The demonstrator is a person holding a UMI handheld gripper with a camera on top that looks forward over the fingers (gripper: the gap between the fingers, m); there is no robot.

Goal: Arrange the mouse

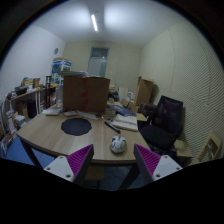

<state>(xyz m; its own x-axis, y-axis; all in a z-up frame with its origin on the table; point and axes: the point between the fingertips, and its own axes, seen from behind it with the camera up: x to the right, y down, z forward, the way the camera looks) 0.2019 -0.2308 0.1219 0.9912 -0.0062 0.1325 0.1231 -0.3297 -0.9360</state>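
Single gripper-mounted cam, looking forward along both fingers [76, 161]. It's sitting back from the table [50, 130], facing the far wall.

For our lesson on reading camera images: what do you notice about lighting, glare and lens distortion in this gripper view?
In the gripper view: a ceiling light strip gives the brightest glare; the room below is dim; the wide lens bends the walls and the table edge into curves; the mouse sits small, just ahead of the gripper, whose jaws stand open with magenta pads showing clearly.
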